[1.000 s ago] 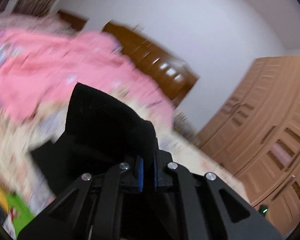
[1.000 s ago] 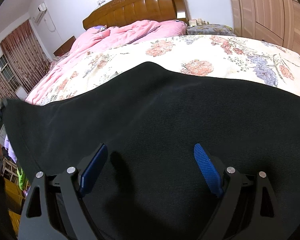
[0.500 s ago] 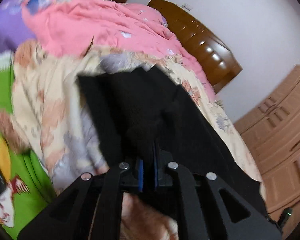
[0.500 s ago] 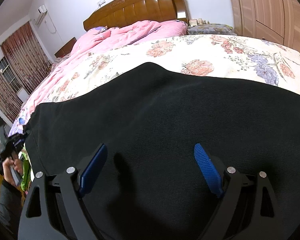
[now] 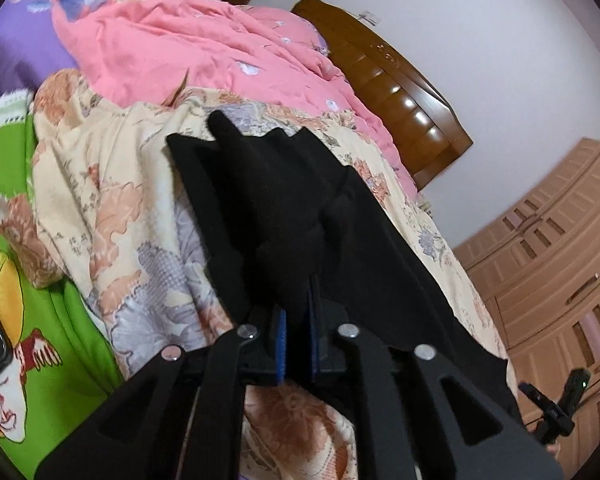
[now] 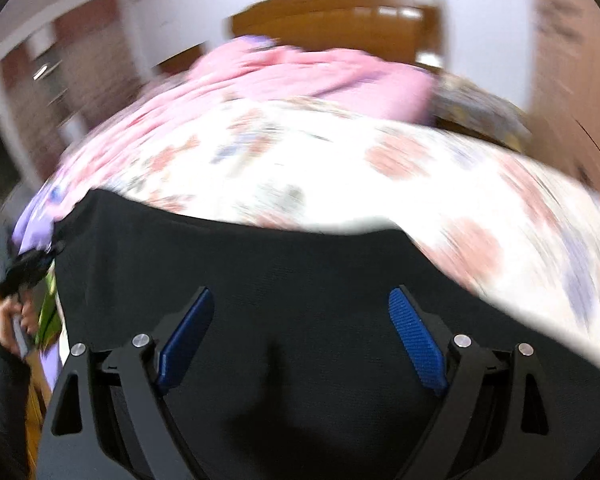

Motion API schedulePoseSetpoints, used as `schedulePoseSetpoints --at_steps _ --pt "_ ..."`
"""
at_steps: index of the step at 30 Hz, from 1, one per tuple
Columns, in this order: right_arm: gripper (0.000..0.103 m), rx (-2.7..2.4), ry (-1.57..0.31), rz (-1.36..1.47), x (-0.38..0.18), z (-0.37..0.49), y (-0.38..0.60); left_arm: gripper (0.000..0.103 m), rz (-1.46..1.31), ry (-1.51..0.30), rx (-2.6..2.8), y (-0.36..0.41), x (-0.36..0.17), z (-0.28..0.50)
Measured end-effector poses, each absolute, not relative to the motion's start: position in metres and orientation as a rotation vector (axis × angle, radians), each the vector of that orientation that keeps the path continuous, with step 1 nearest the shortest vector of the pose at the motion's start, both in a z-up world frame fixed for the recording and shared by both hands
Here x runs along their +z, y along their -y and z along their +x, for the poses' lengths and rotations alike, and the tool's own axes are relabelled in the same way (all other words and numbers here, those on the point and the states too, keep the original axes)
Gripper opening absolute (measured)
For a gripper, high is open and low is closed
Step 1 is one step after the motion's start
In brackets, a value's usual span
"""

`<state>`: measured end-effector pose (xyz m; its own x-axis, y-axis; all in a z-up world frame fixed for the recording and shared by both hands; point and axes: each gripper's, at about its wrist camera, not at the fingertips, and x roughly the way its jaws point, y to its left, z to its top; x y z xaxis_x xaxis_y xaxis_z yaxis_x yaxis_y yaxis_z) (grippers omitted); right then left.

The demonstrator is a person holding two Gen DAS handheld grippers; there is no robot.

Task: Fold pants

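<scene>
The black pants (image 5: 300,208) lie on a floral bedsheet (image 5: 112,208), stretching from the bed's near corner toward the right. My left gripper (image 5: 296,344) is shut on a bunched end of the pants, with cloth pinched between its blue pads. In the right wrist view the pants (image 6: 300,280) spread flat across the floral bed below my right gripper (image 6: 300,336), which is open and empty just above the cloth. The left gripper also shows at the far left of that view (image 6: 24,268), held in a hand at the pants' end.
A pink quilt (image 5: 188,40) is heaped at the back of the bed by the wooden headboard (image 5: 400,80). A green cartoon blanket (image 5: 16,280) hangs at the left. Wooden wardrobes (image 5: 560,280) stand to the right. The right wrist view is blurred by motion.
My left gripper has carried its end of the pants down onto the bed's edge. My right gripper, still open, has just shifted, blurring its view; the pants lie flatter under it.
</scene>
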<state>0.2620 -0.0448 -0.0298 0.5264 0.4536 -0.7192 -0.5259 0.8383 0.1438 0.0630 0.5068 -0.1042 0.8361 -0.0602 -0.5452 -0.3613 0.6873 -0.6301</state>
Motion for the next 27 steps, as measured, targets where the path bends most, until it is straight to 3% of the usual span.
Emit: schedulePoseSetpoints --at_steps 2,3,4,6,10,18,24,27 --pt "0.082 0.657 -0.838 -0.197 -0.032 0.278 0.012 0.019 -0.813 -0.563 0.228 -0.503 -0.099 0.056" --pt "0.078 0.69 -0.844 -0.226 -0.033 0.282 0.001 0.033 -0.795 -0.554 0.258 -0.498 -0.094 0.052" --pt "0.075 0.724 -0.846 -0.253 -0.035 0.285 -0.011 0.054 -0.767 -0.544 0.293 -0.492 -0.087 0.046" --pt "0.072 0.786 -0.833 -0.328 -0.038 0.289 -0.038 0.077 -0.659 -0.528 0.416 -0.472 -0.069 0.035" --pt "0.066 0.879 -0.835 -0.411 -0.044 0.292 -0.075 0.091 -0.484 -0.461 0.344 -0.409 -0.035 0.025" --pt "0.049 0.946 -0.917 -0.54 -0.07 0.304 -0.117 0.093 -0.379 -0.633 -0.009 -0.32 -0.055 0.076" --pt "0.012 0.977 -0.86 -0.589 -0.069 0.291 -0.122 0.093 -0.354 -0.704 -0.018 -0.308 -0.08 0.087" --pt "0.007 0.944 -0.78 -0.595 -0.055 0.283 -0.12 0.094 -0.335 -0.712 -0.02 -0.308 -0.081 0.085"
